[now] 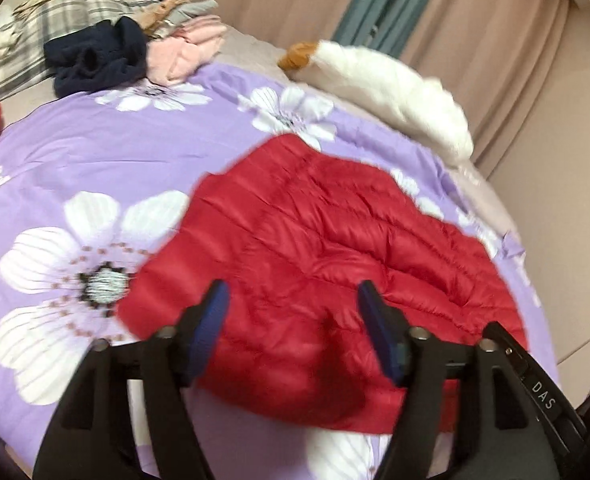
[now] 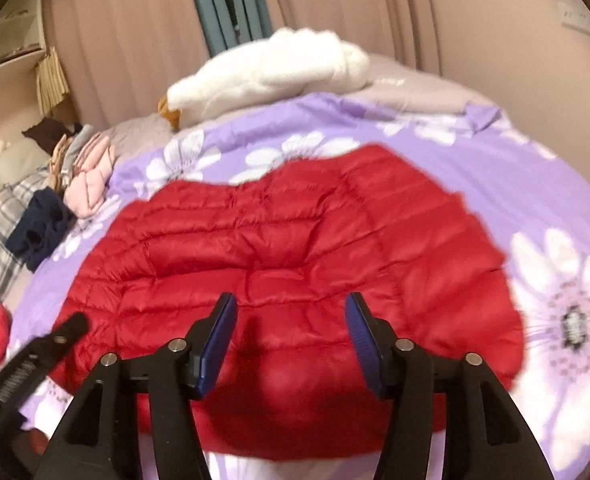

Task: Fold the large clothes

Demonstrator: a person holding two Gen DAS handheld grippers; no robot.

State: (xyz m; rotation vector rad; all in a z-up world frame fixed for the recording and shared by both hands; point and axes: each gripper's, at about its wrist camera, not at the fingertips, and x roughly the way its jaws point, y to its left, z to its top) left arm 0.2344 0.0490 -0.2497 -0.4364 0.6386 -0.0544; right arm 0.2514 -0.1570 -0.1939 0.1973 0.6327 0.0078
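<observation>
Thing: red puffy jacket (image 2: 287,248) lies flat on the purple flower bed cover (image 2: 535,184) | left gripper (image 1: 293,322): wide open, holds nothing | right gripper (image 2: 291,336): wide open, holds nothing | Tip: grab one edge with both, fold over slowly, keep it smooth.

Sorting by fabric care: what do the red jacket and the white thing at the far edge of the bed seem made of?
The red jacket looks like thin, slightly glossy synthetic shell, probably nylon or polyester, padded: stitched channels puff up and catch light. The white plush toy looks like fluffy synthetic fleece, matte with a soft fuzzy outline; blur hides finer detail.
</observation>
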